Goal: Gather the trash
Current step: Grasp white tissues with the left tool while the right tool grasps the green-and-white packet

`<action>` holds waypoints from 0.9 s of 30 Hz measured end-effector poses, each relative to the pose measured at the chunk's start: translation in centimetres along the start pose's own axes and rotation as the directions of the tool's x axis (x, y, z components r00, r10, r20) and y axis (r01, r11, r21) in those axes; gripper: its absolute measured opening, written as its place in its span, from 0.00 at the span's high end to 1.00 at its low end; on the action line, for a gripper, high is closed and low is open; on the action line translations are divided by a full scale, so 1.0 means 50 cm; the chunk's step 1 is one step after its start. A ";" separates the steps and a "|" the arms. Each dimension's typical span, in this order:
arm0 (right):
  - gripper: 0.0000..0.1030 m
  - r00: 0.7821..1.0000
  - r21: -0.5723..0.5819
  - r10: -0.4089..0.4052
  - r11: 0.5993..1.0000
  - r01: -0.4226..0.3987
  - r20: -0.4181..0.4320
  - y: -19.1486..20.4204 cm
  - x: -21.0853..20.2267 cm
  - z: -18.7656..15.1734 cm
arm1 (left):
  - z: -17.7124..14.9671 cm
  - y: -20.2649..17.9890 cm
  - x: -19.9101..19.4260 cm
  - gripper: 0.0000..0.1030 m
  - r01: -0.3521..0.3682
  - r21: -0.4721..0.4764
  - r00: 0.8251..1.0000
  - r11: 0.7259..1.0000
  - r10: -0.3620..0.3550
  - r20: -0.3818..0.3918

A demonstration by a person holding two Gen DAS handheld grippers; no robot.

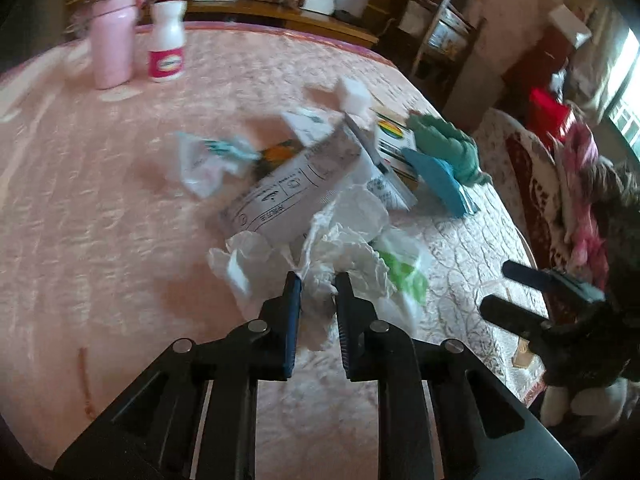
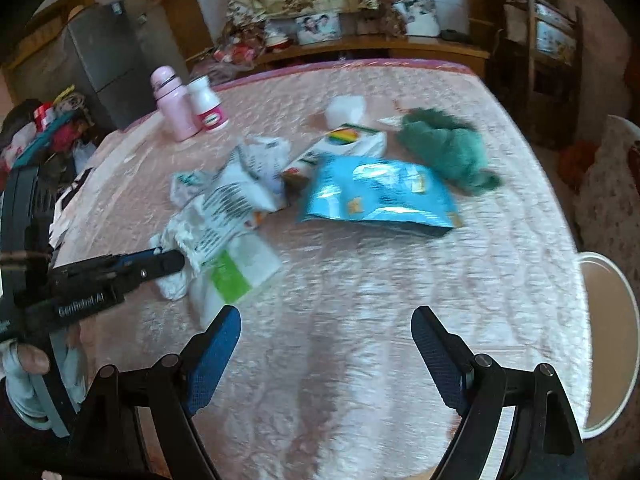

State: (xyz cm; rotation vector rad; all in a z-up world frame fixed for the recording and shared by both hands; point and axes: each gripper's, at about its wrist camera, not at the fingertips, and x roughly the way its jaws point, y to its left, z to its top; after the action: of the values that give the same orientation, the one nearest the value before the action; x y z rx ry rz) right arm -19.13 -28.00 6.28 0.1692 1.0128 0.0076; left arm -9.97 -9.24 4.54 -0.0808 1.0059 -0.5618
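My left gripper (image 1: 318,280) is shut on a crumpled white tissue (image 1: 340,248) at the near edge of a trash pile on the pink table (image 1: 100,200). Around it lie a white and green wrapper (image 1: 404,268), a printed white box (image 1: 292,196), a crumpled white and teal wrapper (image 1: 204,160) and a blue snack bag (image 2: 380,196). In the right wrist view the left gripper (image 2: 168,260) grips the tissue (image 2: 176,280) at the left. My right gripper (image 2: 326,320) is open and empty above bare tablecloth, nearer than the blue bag.
A pink bottle (image 1: 112,32) and a white pill bottle (image 1: 168,44) stand at the far left. A green cloth (image 2: 444,148), a rainbow-printed box (image 2: 344,140) and a white block (image 2: 346,110) lie behind the pile. A white round stool (image 2: 608,340) stands off the right edge.
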 end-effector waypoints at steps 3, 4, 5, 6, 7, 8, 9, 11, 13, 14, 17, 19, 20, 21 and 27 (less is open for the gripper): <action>0.20 1.000 -0.029 0.015 0.999 -0.015 -0.024 0.029 0.026 0.003 | -0.001 0.019 -0.039 0.88 -0.023 -0.010 0.999 1.000 0.024 0.043; 0.28 0.999 -0.047 -0.001 0.999 -0.001 -0.044 0.041 0.040 0.004 | -0.001 0.025 -0.049 0.88 -0.041 -0.009 0.998 0.999 0.041 0.050; 0.37 0.998 -0.061 -0.015 0.998 0.012 -0.064 0.050 0.052 0.006 | -0.003 0.033 -0.059 0.88 -0.052 -0.009 0.997 0.999 0.053 0.057; 0.40 0.996 -0.067 -0.025 0.998 0.020 -0.080 0.056 0.062 0.007 | -0.005 0.038 -0.067 0.88 -0.056 -0.010 0.996 0.998 0.056 0.064; 0.41 0.996 -0.053 -0.012 0.999 0.008 -0.094 0.056 0.070 0.010 | -0.007 0.047 -0.076 0.88 -0.061 -0.014 0.995 0.998 0.062 0.072; 0.41 0.995 -0.026 0.020 0.999 -0.023 -0.099 0.056 0.072 0.014 | -0.010 0.054 -0.081 0.88 -0.067 -0.019 0.995 0.998 0.068 0.076; 0.41 0.993 0.006 0.062 0.998 -0.062 -0.098 0.057 0.073 0.019 | -0.010 0.059 -0.085 0.88 -0.071 -0.023 0.994 0.997 0.072 0.079; 0.40 0.994 0.022 0.072 0.997 -0.070 -0.083 0.074 0.077 0.032 | -0.012 0.073 -0.091 0.88 -0.080 -0.037 0.993 0.996 0.083 0.087; 0.37 0.998 -0.001 -0.024 1.000 0.024 -0.056 0.099 0.089 0.046 | -0.013 0.083 -0.094 0.88 -0.075 -0.055 0.993 0.996 0.080 0.090; 0.33 0.998 0.004 -0.049 0.999 0.050 -0.048 0.105 0.097 0.051 | -0.014 0.085 -0.095 0.88 -0.073 -0.061 0.993 0.995 0.079 0.091; 0.30 0.997 0.057 -0.050 0.997 0.053 -0.059 0.119 0.130 0.065 | -0.022 0.089 -0.097 0.88 -0.069 -0.068 0.993 0.995 0.075 0.091; 0.30 0.996 0.050 -0.043 0.998 0.047 -0.074 0.135 0.147 0.067 | -0.026 0.087 -0.095 0.88 -0.070 -0.065 0.993 0.995 0.075 0.088; 0.30 0.996 0.028 -0.056 0.998 0.059 -0.076 0.143 0.150 0.066 | -0.028 0.085 -0.094 0.88 -0.068 -0.062 0.994 0.996 0.074 0.084; 0.30 0.995 -0.005 -0.074 0.997 0.074 -0.073 0.151 0.150 0.062 | -0.030 0.085 -0.095 0.88 -0.066 -0.061 0.994 0.996 0.071 0.084; 0.30 0.991 -0.082 -0.088 0.993 0.080 -0.105 0.105 0.111 0.026 | -0.036 0.072 -0.094 0.88 -0.038 -0.056 0.996 0.998 0.043 0.082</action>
State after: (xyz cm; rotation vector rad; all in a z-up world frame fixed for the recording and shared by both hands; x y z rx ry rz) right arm -14.71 -22.53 3.03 0.0559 1.1260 -0.0209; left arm -11.89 -3.56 6.10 -0.1309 0.9401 -0.4903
